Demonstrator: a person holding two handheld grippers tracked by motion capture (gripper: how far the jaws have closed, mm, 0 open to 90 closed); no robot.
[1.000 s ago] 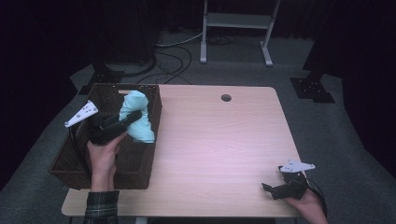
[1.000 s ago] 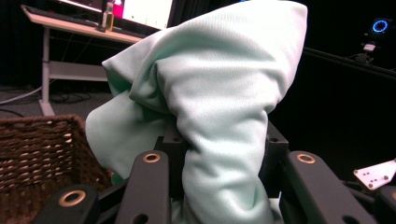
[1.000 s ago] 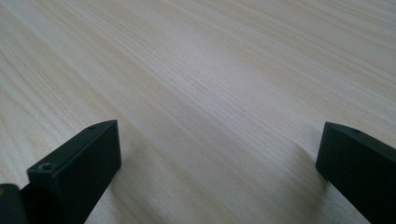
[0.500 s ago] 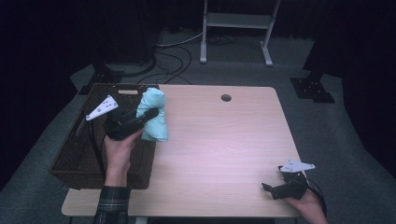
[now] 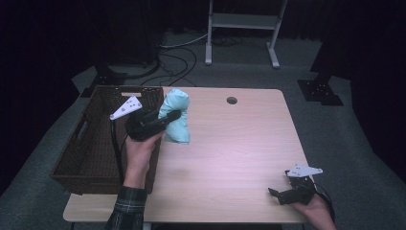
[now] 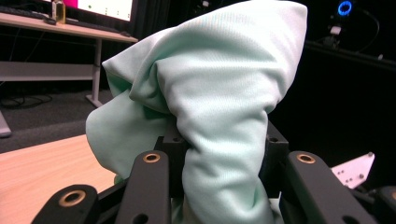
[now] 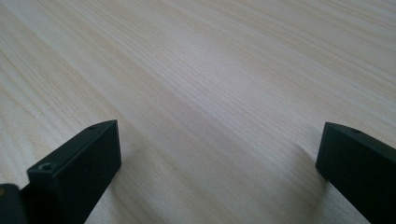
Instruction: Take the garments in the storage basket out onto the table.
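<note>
A pale mint cloth [image 5: 175,116] hangs bunched in the air over the table's left part, just right of the wicker basket [image 5: 81,153]. My left gripper [image 5: 168,116] is shut on the cloth. In the left gripper view the cloth [image 6: 210,93] bulges up between the two black jaws and drapes over them. My right gripper [image 5: 276,192] rests low near the table's front right corner. Its two jaws stand wide apart over bare wood, fingertips [image 7: 84,154] with nothing between them.
The light wooden table [image 5: 230,153] has a round cable hole [image 5: 231,100] near its far edge. The dark woven basket takes up the table's left side. A metal stand [image 5: 242,28] and cables lie on the floor beyond the table.
My left gripper has carried the cloth to the right, out from above the basket to over the table beside it. The right gripper has stayed put.
</note>
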